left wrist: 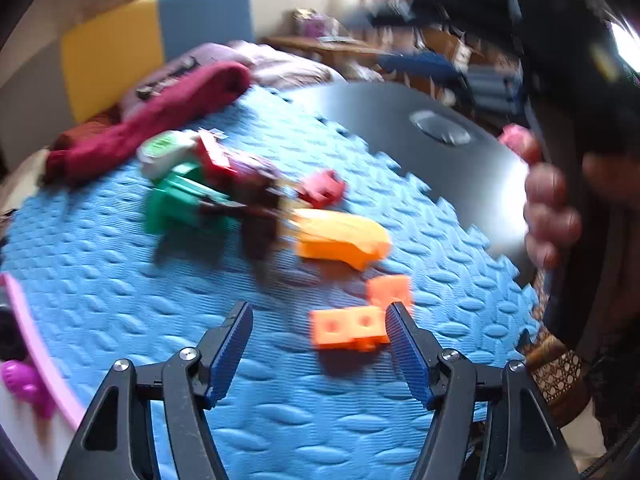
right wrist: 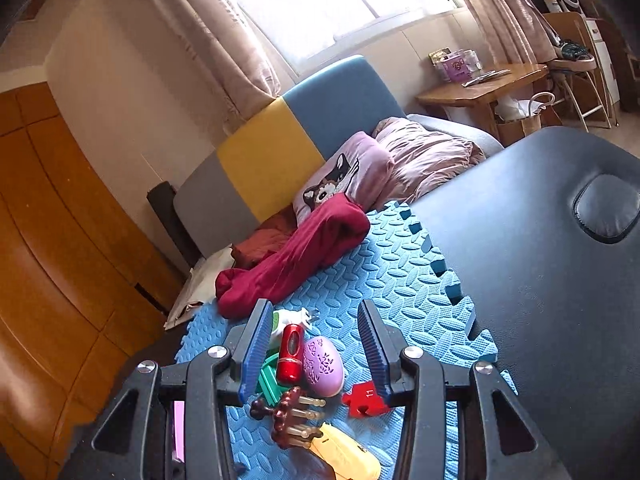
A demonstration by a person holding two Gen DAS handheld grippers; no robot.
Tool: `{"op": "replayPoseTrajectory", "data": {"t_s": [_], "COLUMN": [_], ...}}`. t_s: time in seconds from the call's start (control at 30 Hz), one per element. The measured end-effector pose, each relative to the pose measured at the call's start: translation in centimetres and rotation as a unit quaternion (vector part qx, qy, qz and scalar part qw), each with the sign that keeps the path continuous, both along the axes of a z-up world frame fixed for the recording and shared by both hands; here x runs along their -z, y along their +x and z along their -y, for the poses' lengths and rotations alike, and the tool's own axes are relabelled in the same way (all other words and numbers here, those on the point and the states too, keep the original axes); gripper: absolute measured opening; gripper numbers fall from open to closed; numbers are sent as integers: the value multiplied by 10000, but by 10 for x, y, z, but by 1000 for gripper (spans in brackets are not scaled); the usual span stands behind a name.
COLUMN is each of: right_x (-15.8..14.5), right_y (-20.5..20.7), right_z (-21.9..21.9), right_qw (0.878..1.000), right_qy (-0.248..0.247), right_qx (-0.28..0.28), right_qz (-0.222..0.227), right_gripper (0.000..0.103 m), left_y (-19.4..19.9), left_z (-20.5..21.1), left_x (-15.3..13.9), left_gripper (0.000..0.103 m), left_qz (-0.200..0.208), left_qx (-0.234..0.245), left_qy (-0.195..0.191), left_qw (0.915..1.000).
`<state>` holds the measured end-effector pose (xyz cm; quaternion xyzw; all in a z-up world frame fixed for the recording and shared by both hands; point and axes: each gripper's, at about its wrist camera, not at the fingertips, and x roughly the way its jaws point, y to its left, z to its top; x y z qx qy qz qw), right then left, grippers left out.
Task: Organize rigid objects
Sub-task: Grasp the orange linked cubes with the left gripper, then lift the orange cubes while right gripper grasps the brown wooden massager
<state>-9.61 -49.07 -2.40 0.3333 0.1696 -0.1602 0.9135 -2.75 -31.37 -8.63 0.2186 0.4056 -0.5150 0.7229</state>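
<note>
A pile of rigid toys lies on the blue foam mat. In the left wrist view, my left gripper is open and empty, just above the mat, with an orange block with two holes lying between its fingertips near the right finger. Beyond are a second orange block, a yellow-orange curved piece, a red piece, a green piece and a dark brown toy. My right gripper is open and empty above a red cylinder, a purple egg, a red puzzle piece and a brown toy.
A dark red cloth lies at the mat's far edge. A black padded table borders the mat on the right. A pink-rimmed tray with a magenta object is at the left. A hand holding the other gripper is at the right.
</note>
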Motion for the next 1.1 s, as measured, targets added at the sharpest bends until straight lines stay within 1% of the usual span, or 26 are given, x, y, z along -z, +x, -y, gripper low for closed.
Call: {"op": "replayPoseTrajectory", "data": {"t_s": [0.07,0.1,0.17,0.2,0.23,0.27,0.3,0.33,0.43,0.5,0.6,0.67,0.7,0.77,0.83,0.97,1.0,1.07,1.1], "right_x": [0,0,1,2,3,4,6,7,14,18,24,25,27,29,32,39,40,44,45], "right_y": [-1,-2,-2,-1,-1,0,1,2,7,11,20,26,30,37,45,55,57,62,64], "right_z": [2,2,4,5,6,7,7,8,11,11,6,-1,-5,-12,-21,-33,-35,-42,-45], "right_qw": [10000,10000,9999,9999,9998,9998,9997,9996,9988,9981,9963,9952,9941,9916,9878,9818,9805,9766,9754], "right_qy": [42,62,98,149,174,196,213,245,354,447,536,459,443,424,415,347,346,279,230], "right_qx": [10,16,39,26,30,47,58,61,29,-52,-339,-517,-654,-882,-1160,-1442,-1483,-1615,-1651], "right_qz": [35,48,48,32,11,-38,-81,-142,-326,-422,-587,-689,-742,-851,-956,-1186,-1244,-1391,-1446], "right_gripper": [44,44,44,44,44,44,44,44,44,44,44,45,45,44,44,45,45,56,60], "left_y": [-6,-9,-12,-12,-13,-13,-13,-12,-5,-4,-4,2,2,-2,-2,-3,-3,-4,-4], "left_z": [10,14,19,23,24,24,23,19,3,-9,-33,-46,-53,-60,-61,-64,-64,-64,-62], "left_x": [7,9,12,14,17,19,20,19,17,15,15,22,23,26,26,25,25,26,26], "left_gripper": [71,74,75,74,72,72,65,61,61,61,61,61,61,61,60,61,61,61,61], "left_qz": [-122,-154,-57,-14,-58,-2,68,159,62,226,567,444,427,674,675,723,727,731,733], "left_qx": [61,67,-11,-98,-121,-162,-190,-244,-440,-625,-886,-1085,-1118,-1160,-1199,-1188,-1193,-1200,-1205], "left_qy": [70,92,111,158,192,166,138,126,27,24,-35,-82,-243,-289,-326,-376,-395,-426,-433], "left_qw": [9999,9998,9999,9998,9997,9997,9997,9995,9990,9978,9945,9931,9925,9905,9900,9896,9894,9892,9891]}}
